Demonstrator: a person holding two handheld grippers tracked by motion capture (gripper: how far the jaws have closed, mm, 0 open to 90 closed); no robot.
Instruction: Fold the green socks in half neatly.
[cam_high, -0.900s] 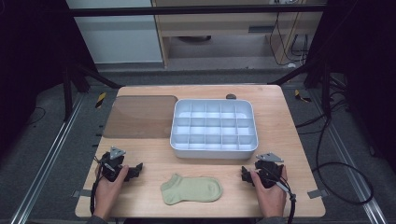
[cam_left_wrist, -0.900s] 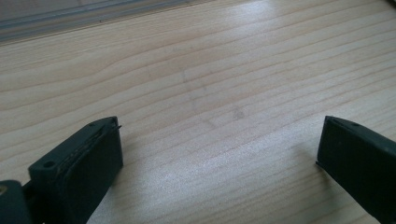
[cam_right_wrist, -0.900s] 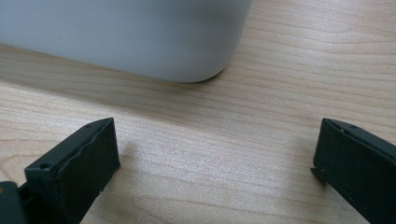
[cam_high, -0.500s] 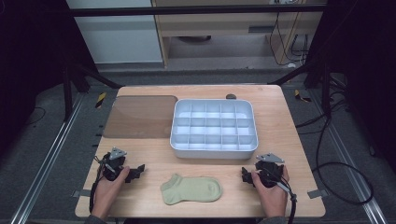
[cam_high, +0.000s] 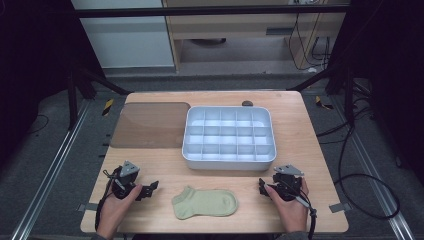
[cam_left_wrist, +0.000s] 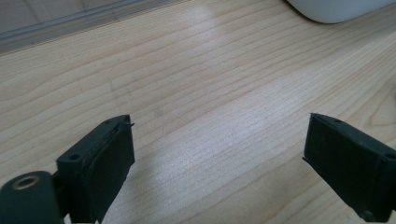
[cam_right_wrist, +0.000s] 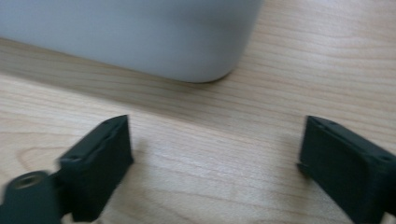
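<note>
Between both released hand-held grippers, left (cam_high: 150, 189) and right (cam_high: 262, 187), a sock (cam_high: 205, 203) is lying flat; bunching is being risked if only one edge is pinched.

A pale green ankle sock (cam_high: 205, 203) lies flat on the light wooden table (cam_high: 310, 130), near its front edge and midway between the two hands. The left gripper (cam_high: 148, 189) rests on the table to the sock's left, the right gripper (cam_high: 262, 187) to its right, each a little apart from it. Behind the sock, past a strip of bare wood, stands a white plastic tray divided into square compartments (cam_high: 229, 159). A brown translucent flat lid (cam_high: 150, 125) lies on the table just left of that tray. A small dark round object (cam_high: 247, 103) sits behind the tray at the table's far edge.
</note>
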